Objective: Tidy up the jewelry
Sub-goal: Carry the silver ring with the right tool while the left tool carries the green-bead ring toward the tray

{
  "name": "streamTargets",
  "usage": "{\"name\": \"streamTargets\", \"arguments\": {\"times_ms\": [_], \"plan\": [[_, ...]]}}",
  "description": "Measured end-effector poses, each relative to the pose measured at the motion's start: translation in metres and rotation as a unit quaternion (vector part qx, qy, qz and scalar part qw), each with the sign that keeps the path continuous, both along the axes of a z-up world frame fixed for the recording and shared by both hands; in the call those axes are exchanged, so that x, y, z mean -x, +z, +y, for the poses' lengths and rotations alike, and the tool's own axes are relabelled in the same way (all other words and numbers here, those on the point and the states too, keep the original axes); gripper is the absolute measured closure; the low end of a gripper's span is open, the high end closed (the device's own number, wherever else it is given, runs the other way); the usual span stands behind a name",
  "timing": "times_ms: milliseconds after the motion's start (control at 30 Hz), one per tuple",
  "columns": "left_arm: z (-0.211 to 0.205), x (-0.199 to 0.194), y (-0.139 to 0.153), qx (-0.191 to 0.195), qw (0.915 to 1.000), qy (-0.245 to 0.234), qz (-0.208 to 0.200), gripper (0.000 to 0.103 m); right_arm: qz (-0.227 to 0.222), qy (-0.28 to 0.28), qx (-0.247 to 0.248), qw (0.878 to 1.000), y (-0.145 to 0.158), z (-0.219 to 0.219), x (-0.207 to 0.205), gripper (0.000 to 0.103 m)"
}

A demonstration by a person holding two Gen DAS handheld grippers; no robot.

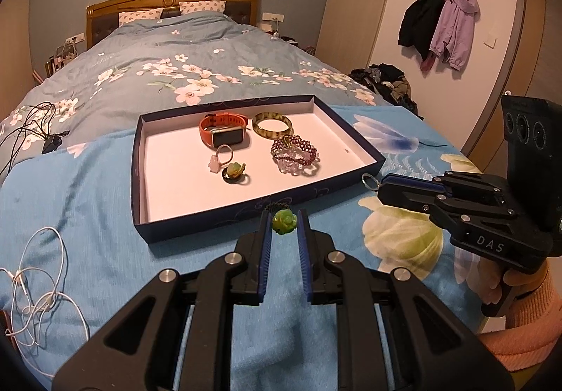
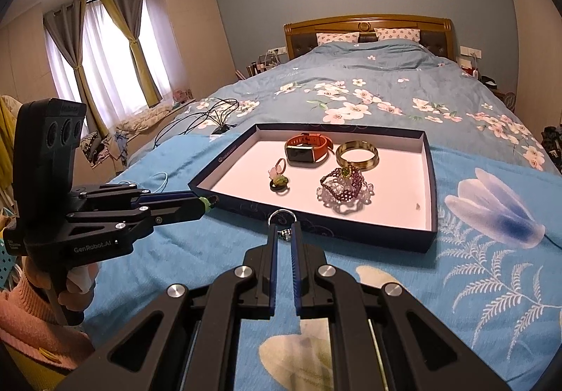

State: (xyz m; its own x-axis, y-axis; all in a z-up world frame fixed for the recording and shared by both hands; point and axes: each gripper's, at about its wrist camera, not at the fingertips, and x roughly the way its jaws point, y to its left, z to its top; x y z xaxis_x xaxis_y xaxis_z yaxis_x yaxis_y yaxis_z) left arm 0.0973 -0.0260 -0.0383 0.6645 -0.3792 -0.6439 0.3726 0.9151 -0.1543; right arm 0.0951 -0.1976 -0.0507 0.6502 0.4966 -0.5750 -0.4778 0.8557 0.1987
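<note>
A dark blue tray [image 1: 210, 219] with a white floor lies on the blue bedspread. In it are an orange smartwatch [image 1: 222, 133], a green-yellow bangle [image 1: 272, 124], purple and clear beaded bracelets [image 1: 295, 155], a pink ring [image 1: 222, 159] and a green flower ring on a black band [image 1: 234, 173]. Just in front of the tray's near wall, my left gripper [image 1: 284, 217] is shut on another green flower ring [image 1: 285, 224]. To its right, my right gripper [image 2: 283, 227] is shut on a silver ring [image 2: 282, 211], whose loop sticks out past the fingertips, near the tray's front wall [image 2: 351, 233].
A tangled white earphone cable [image 1: 35, 285] lies at the near left of the bed and black cables [image 1: 35, 124] lie further back. Jackets [image 1: 442, 22] hang on a wall hook at the right, above a pile of clothes [image 1: 386, 82]. Hands in orange sleeves [image 1: 527, 313] hold both grippers.
</note>
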Motion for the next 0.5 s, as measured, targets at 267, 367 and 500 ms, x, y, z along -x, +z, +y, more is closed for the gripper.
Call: {"name": "streamTargets", "arguments": {"times_ms": [267, 367, 500], "plan": [[0.001, -0.003, 0.0046, 0.001, 1.0, 0.0, -0.006, 0.088, -0.004, -0.001, -0.002, 1.0, 0.0021, 0.0001, -0.0044, 0.097], [0.0014, -0.004, 0.0067, 0.001, 1.0, -0.001, -0.009, 0.088, -0.005, -0.002, -0.001, 1.0, 0.0026, 0.0007, -0.0052, 0.097], [0.0011, -0.0056, 0.0093, 0.001, 0.9999, -0.001, -0.013, 0.088, -0.008, -0.003, -0.001, 1.0, 0.004, 0.0008, -0.0058, 0.097]]}}
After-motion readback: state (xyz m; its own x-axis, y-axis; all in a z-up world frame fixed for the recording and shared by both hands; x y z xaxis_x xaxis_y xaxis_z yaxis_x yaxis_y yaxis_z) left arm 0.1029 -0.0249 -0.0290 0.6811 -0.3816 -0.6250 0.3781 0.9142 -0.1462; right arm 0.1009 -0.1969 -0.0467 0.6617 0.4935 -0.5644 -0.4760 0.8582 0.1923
